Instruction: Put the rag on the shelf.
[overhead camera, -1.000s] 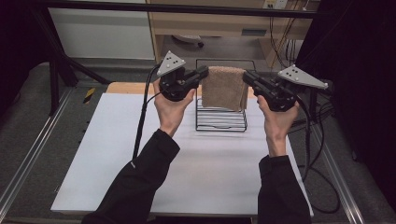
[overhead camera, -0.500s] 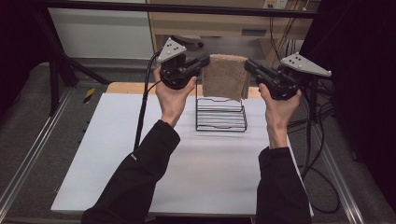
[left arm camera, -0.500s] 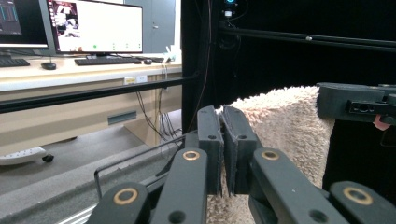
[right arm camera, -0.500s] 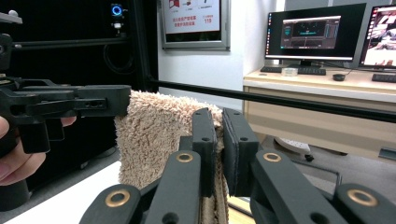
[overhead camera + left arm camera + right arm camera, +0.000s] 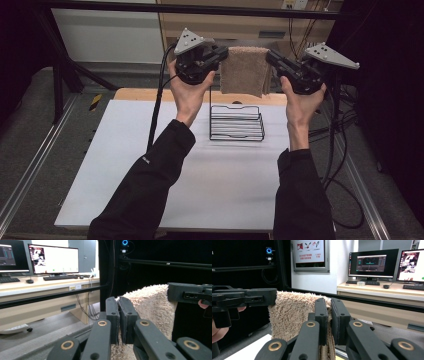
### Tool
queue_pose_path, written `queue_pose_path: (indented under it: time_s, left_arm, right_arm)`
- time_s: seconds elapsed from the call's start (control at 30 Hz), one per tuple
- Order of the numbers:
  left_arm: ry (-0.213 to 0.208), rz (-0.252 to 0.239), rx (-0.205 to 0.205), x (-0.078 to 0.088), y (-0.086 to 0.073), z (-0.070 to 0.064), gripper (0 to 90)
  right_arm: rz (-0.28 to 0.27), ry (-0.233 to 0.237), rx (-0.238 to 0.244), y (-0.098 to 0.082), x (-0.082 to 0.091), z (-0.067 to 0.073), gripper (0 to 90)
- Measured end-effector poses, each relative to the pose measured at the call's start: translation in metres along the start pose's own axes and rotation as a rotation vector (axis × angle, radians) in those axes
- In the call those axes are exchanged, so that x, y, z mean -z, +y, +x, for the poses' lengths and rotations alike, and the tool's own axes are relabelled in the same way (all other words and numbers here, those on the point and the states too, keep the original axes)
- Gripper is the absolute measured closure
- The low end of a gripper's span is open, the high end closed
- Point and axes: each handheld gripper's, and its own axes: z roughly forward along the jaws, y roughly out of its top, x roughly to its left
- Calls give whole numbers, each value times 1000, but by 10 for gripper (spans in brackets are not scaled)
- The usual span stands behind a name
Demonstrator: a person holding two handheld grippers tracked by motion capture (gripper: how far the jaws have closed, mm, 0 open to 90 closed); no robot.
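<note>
High view: beige towel [image 5: 242, 70] now raised well above the wire rack [image 5: 237, 123], higher than a second ago, stretched between left claw [image 5: 223, 53] and right claw [image 5: 270, 56], each clenched on an upper corner. Rack sits empty on the desk [image 5: 150, 165]; towel looks lifted off.

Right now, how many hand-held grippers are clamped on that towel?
2. The left hand-held gripper pinches the top left corner of the beige towel; the right hand-held gripper pinches its top right corner, holding it above the wire rack.
</note>
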Motion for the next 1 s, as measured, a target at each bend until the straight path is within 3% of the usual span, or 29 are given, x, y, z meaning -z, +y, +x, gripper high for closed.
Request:
queue_pose_path:
  time_s: [0.47, 1.0]
  left_arm:
    - [31, -6, 8, -9, 9, 15, 863]
    - [50, 8, 15, -29, -2, 32, 862]
  right_arm:
    - [-11, 4, -8, 4, -24, -9, 844]
    - [10, -4, -11, -4, -48, -23, 843]
